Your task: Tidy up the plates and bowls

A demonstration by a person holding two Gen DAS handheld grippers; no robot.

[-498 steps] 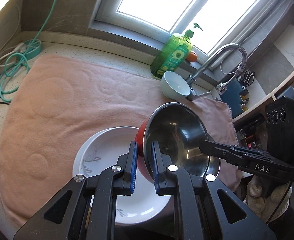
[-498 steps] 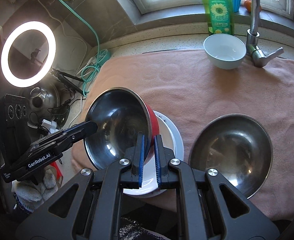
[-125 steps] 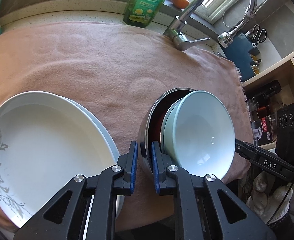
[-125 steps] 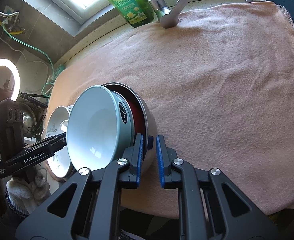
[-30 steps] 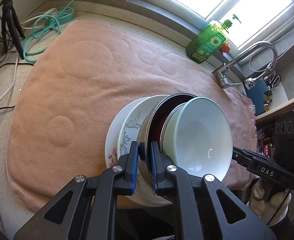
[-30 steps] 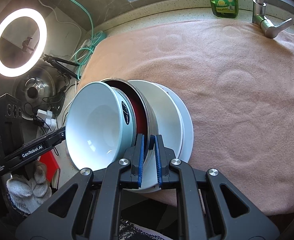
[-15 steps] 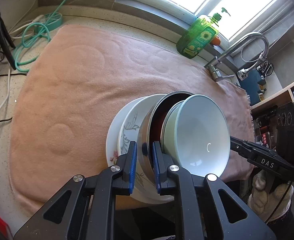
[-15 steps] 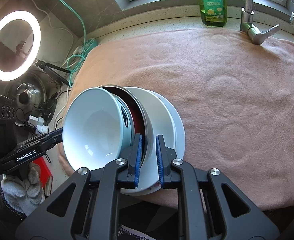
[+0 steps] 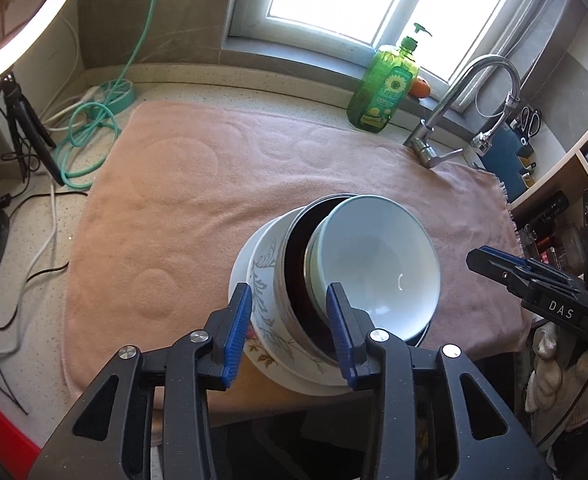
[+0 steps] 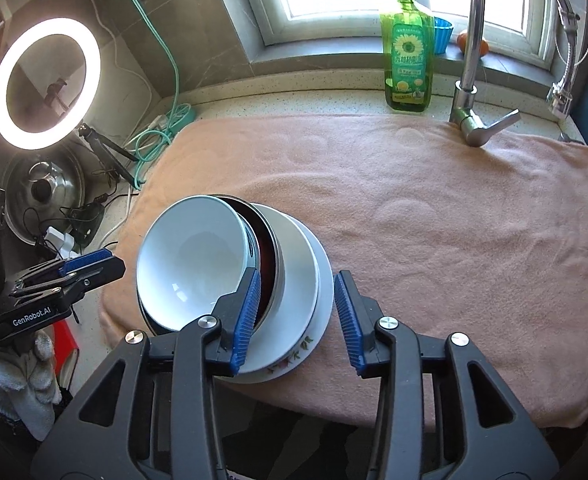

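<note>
Both the left gripper (image 9: 289, 332) and right gripper (image 10: 298, 316) are gaping open around the stack; the white bowl (image 10: 191, 260) and floral plates (image 10: 306, 276) look heavy, slippery and breakable, so hold the rims.

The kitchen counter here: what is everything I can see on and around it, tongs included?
white bowl: 1, white, top of the nested stack
steel bowl: 1, silver with a dark red inside, under the white bowl
plates: 2, white, one flower-patterned, bottom of the stack at the towel's near edge
towel: 1, pink, spread over the counter
soap bottle: 1, green with a sunflower label, by the window
faucet: 1, chrome, right of the bottle
orange fruit: 1, on the sill
blue cup: 1, on the sill
ring light: 1, lit, left
hose: 1, teal, coiled at the back left
left tongs: open, around the stack's rim
right tongs: open, around the stack's rim
</note>
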